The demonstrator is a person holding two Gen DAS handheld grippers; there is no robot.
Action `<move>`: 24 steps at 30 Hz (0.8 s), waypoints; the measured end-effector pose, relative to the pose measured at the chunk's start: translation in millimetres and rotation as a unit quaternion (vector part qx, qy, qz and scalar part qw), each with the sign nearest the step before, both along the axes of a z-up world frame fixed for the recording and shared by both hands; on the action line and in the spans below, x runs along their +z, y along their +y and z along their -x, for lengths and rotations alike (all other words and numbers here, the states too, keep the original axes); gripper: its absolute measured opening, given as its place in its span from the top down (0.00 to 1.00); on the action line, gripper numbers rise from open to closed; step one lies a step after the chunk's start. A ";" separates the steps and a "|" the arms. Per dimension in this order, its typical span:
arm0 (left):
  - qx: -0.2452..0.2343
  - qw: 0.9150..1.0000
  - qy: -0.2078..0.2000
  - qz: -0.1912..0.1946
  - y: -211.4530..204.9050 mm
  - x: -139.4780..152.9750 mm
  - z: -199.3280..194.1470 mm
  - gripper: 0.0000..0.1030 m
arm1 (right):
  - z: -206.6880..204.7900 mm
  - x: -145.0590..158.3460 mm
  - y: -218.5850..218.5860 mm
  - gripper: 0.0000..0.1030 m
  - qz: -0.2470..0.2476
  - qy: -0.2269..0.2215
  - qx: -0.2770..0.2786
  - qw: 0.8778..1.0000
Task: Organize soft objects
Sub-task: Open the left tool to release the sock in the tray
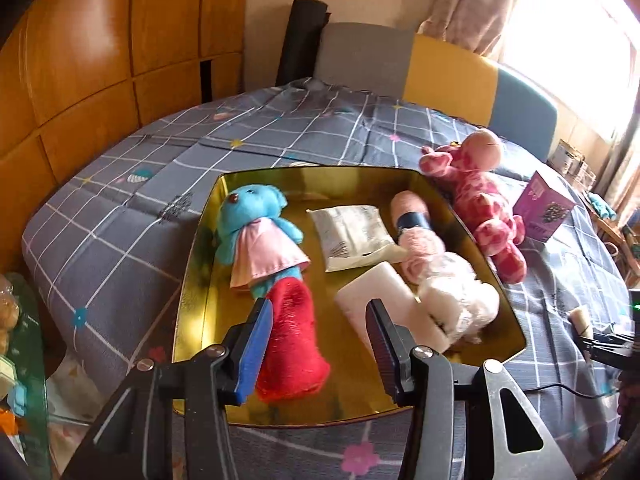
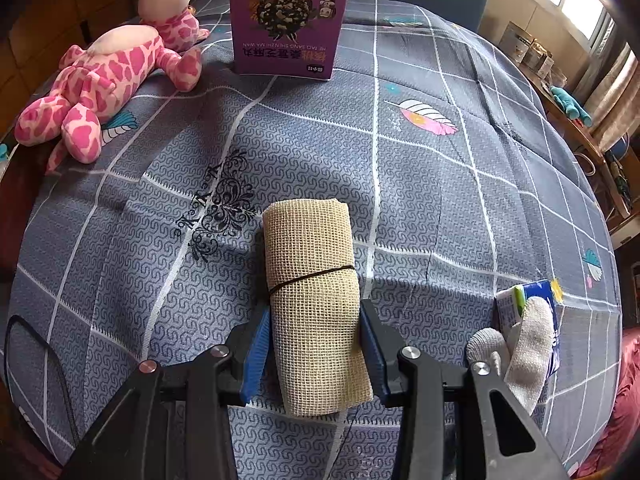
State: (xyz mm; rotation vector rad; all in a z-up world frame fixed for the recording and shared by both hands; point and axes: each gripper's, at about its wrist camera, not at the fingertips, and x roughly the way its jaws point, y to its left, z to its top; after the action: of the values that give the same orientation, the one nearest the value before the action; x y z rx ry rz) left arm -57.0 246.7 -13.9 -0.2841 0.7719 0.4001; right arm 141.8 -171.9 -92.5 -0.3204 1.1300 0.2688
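Left gripper [image 1: 320, 332] is hovering with jaws spread over the gold tray [image 1: 200, 280], the red plush piece [image 1: 292, 344] lying loose by its left pad. Right gripper [image 2: 314, 344] is pinching the beige mesh roll [image 2: 314, 296] on the bedspread [image 2: 440, 200].

The left wrist view looks forward and down along its fingers, close over the gold tray [image 1: 208, 264] at frame centre. The right wrist view tilts steeper, close above the bedspread [image 2: 440, 208]. Both share the pink giraffe [image 1: 480, 200] [image 2: 108, 80] and purple box [image 1: 544, 208] [image 2: 288, 20].
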 end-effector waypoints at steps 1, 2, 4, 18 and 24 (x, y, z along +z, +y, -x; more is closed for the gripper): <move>-0.003 1.000 -0.002 -0.001 -2.0 2.0 -0.3 0.52 | 0.3 0.1 0.3 0.59 0.000 0.000 -0.002 1.000; -0.005 1.000 -0.004 -0.002 -4.0 3.9 -1.0 0.52 | 0.3 0.4 0.0 0.59 0.000 0.000 -0.004 1.000; -0.009 1.000 -0.006 -0.002 -8.2 6.9 -1.1 0.52 | 1.2 0.7 0.9 0.59 0.003 -0.002 -0.007 1.000; -0.018 1.000 -0.014 -0.002 -15.5 10.6 4.9 0.52 | 16.2 28.2 31.1 0.60 -0.038 -0.011 0.007 0.999; -0.015 1.000 -0.016 0.002 -12.5 8.5 8.2 0.52 | 24.8 40.6 59.9 0.60 -0.057 -0.011 0.037 0.998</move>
State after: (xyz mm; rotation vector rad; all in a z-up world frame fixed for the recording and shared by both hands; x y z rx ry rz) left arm -65.2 234.2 -5.4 -0.2810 0.7451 0.3657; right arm 117.0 -112.0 -51.9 -0.2650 1.0774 0.3929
